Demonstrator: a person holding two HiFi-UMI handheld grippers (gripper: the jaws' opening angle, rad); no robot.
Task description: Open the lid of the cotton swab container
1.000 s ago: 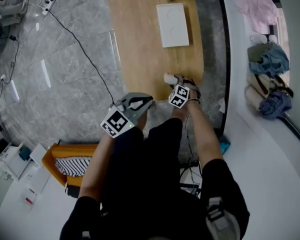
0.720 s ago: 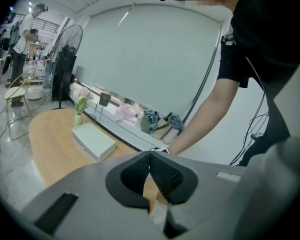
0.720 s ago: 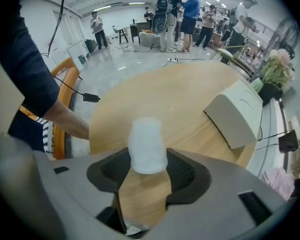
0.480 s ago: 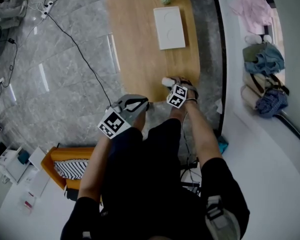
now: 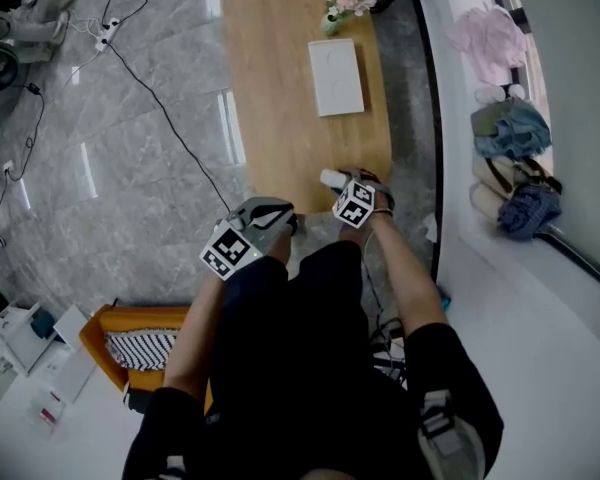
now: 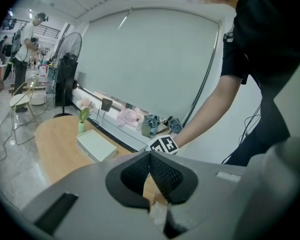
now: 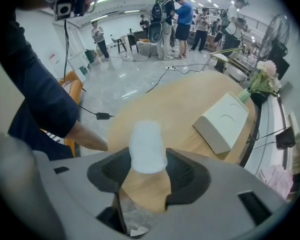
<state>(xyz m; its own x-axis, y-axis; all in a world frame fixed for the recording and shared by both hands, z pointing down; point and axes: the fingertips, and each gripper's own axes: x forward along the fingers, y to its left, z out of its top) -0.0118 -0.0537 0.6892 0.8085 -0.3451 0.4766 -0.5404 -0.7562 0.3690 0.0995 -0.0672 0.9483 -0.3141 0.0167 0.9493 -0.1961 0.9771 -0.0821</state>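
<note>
A big room with a grey stone floor point(image 5: 130, 158) holds a long wooden table point(image 5: 280, 88) with rounded ends.

In the right gripper view, the fingers point(image 7: 182, 173) of the right gripper point(image 7: 147, 156) pinch the cotton swab container point(image 7: 147, 146), a small white rounded thing. It touches both pads and sticks out past the fingertips. Its lid cannot be made out. Behind it, at about 2 o'clock, a white box point(image 7: 222, 124) lies flat on the table, and pink flowers point(image 7: 264, 79) stand beyond the box.

In the left gripper view, the pads point(image 6: 165, 174) of the left gripper point(image 6: 149, 159) are pressed together with nothing between them.

From the head view, the container point(image 5: 328, 178) is over the near end of the table, at 6 o'clock from the box point(image 5: 336, 77). The left gripper point(image 5: 285, 218) is at about 8 o'clock from the right one point(image 5: 338, 184), over the floor just beside the table edge. The two are near each other but apart.
</note>
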